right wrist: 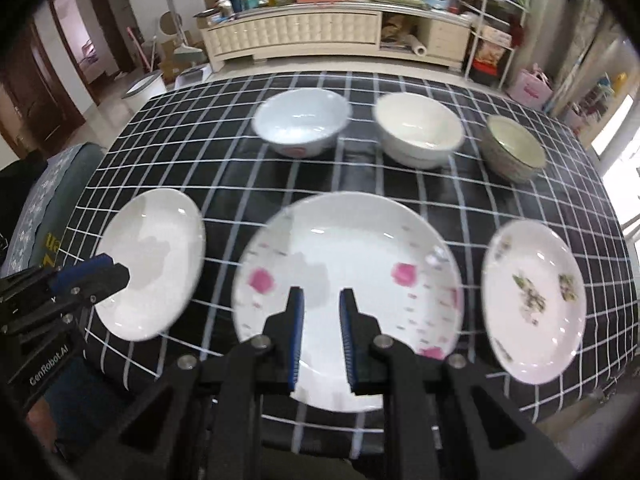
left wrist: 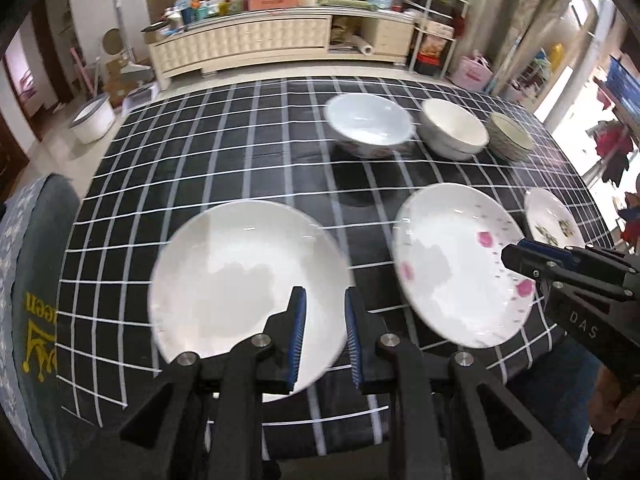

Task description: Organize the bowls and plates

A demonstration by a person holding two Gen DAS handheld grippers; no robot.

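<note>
Behind the table ran a long cream sideboard (right wrist: pixel 296 36) with a quilted front, its top crowded with boxes and jars too small for us to tell apart. We saw a glossy black tablecloth with a white grid (left wrist: pixel 224 152) covering the table, its near edge cut off by the gripper bodies.

Three round glazed plates lay in the near row: a plain white plate (left wrist: pixel 248 296), a white plate with pink flower prints (right wrist: pixel 348 292) and a smaller white plate with green sprigs (right wrist: pixel 534 304), this last one half hidden in the left wrist view. Behind them stood a pale blue-white bowl (right wrist: pixel 302 122), a cream bowl (right wrist: pixel 418 128) and a ribbed greenish bowl (right wrist: pixel 514 148) (all softened by blur, so we could not make out their patterns).

Our left gripper (left wrist: pixel 325 300) hung above the plain plate, its blue ridged pads a narrow gap apart with nothing between them. Our right gripper (right wrist: pixel 322 300) hung above the pink-flowered plate, likewise narrowly parted and holding nothing.
</note>
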